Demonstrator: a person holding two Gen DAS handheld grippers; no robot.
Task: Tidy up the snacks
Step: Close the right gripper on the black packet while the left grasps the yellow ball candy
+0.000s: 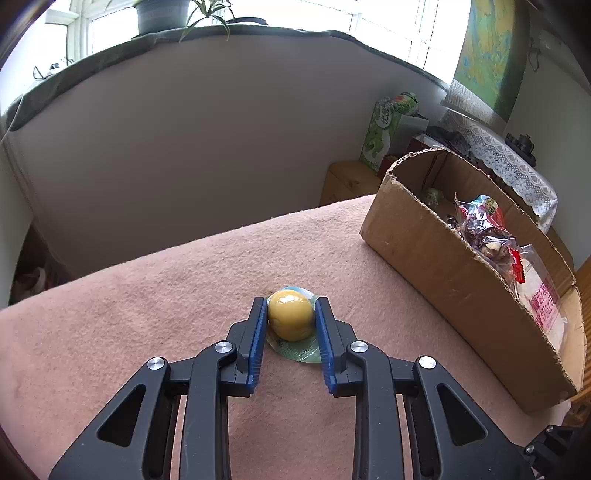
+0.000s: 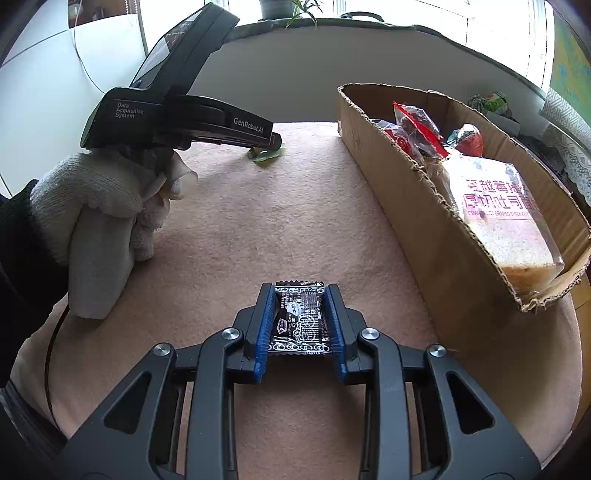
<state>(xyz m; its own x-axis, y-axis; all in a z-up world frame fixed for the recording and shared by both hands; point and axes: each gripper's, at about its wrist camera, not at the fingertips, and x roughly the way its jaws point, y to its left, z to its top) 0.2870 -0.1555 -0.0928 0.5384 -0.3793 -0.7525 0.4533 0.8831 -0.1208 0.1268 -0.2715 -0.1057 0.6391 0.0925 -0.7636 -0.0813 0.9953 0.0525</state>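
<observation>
The left gripper (image 1: 290, 319) closes on the smooth, probably slippery jelly cup (image 1: 290, 314) at its dome. The right gripper (image 2: 300, 319) pinches the light, crinkly black packet (image 2: 300, 319) by its sides.

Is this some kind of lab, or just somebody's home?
Most likely a lived-in home: a potted plant sits on the window ledge, a lace cloth drapes furniture, and a torn cardboard box holds snack packets.
</observation>
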